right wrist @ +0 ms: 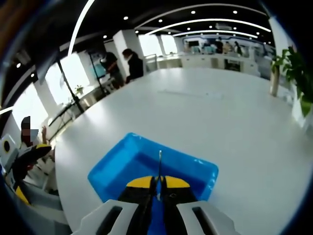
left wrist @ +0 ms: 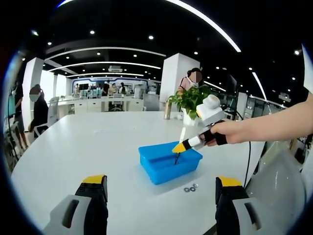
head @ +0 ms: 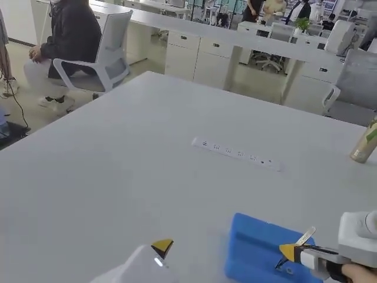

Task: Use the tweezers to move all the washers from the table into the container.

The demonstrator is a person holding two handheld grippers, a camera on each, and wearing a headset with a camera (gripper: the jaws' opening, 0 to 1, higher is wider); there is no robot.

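Your right gripper has its 2 jaws pinched nearly together on the tweezers, which stick straight out from between the yellow tips. In the left gripper view your hand holds that gripper tilted down over the blue container. The dark tweezer points reach inside it, close to its floor. Whether they carry a washer is too small to tell, and so is whether any washer lies in the container. In the head view this gripper sits over the container's right end.

Your left gripper stands wide open, its 2 yellow-tipped jaws far apart with nothing between them. It is on the near side of the container and apart from it. In the head view its yellow tip lies to the container's left.

A small cluster of washers lies on the white table, outside the container and just beside its near right corner, as the left gripper view shows.

Beyond the container in the head view, a power strip lies flat on the table. A bottle stands farther back and to the container's right. In the left gripper view a plant stands behind the container. Far beyond the container and to its left, off the table, a person sits in a white chair.
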